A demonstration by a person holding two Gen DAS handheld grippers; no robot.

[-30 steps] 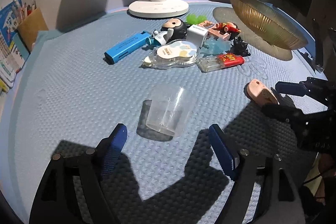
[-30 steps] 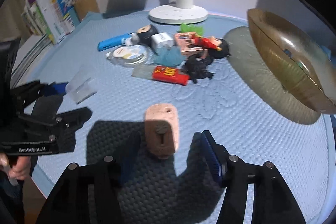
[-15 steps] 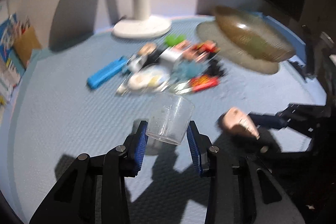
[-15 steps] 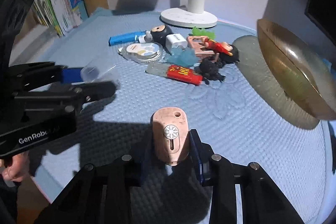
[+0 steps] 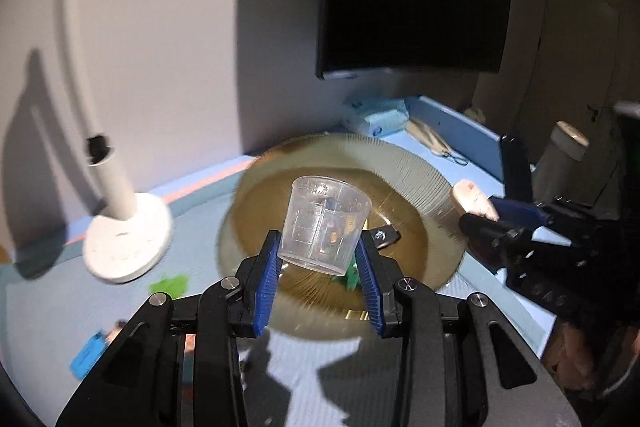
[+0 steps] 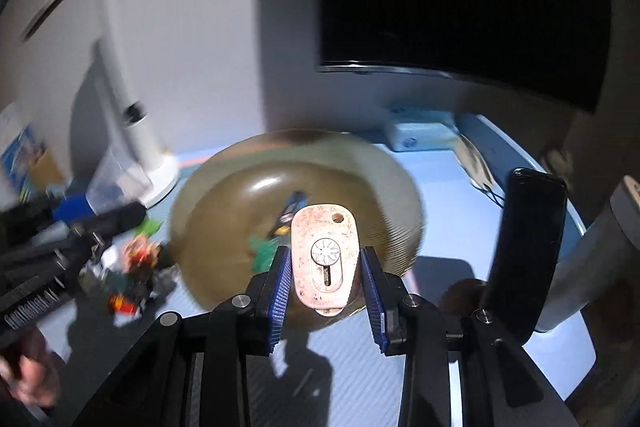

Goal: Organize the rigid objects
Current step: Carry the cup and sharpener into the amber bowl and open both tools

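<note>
Left gripper (image 5: 318, 277): raised clear of the table, pointing forward and slightly downward. Both blue ribbed pads (image 5: 266, 287) press the sides of a clear measuring cup (image 5: 322, 225), held mouth away from the camera and tilted a little. Jaws about half closed, black linkage arms symmetrical.

Right gripper (image 6: 325, 283): also raised, level with the left and just to its right. Its blue pads (image 6: 280, 291) clamp a pink oval tag-shaped object (image 6: 325, 261) by its long edges, upright. In the right wrist view a bare hand (image 6: 28, 375) grips the left tool's handle.
</note>
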